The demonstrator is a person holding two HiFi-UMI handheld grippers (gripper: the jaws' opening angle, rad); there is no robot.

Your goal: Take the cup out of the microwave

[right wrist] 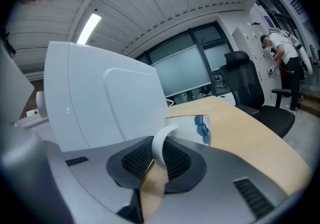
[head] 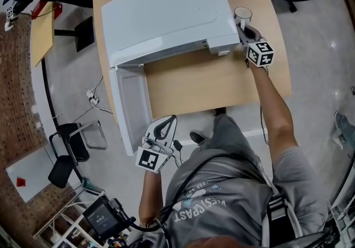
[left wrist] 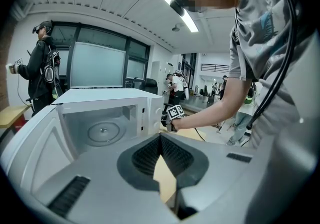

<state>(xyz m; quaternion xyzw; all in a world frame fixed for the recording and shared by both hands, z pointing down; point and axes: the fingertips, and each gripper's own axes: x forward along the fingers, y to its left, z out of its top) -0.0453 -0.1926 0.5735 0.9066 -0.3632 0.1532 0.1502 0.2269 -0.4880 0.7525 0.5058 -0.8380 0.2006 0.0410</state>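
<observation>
Cup (head: 242, 16) was already out of the microwave (head: 166, 14), just beside its right front corner and over the surface (head: 194, 83); no view showed whether its base touched the wood. Right gripper (head: 248, 31) was clamped on the cup's white handle (right wrist: 160, 145), pads pressing on both sides of the loop, cup body hanging beyond the jaws. Left gripper (head: 168, 121) was closed on nothing, held near the free edge of the microwave's open door (head: 130, 105), which swung out to the left of the cavity. Turntable (left wrist: 102, 130) inside the microwave sat bare. Step in hand looked like setting the cup down to the right of the microwave. To do it well: keep the cup level, since a handle-only hold lets the body tip; lower straight until the base sits flat, clear of the microwave's side wall and well in from the surface's edge; only then ease the jaws off the handle and draw back along its line, so the loop is not snagged.
</observation>
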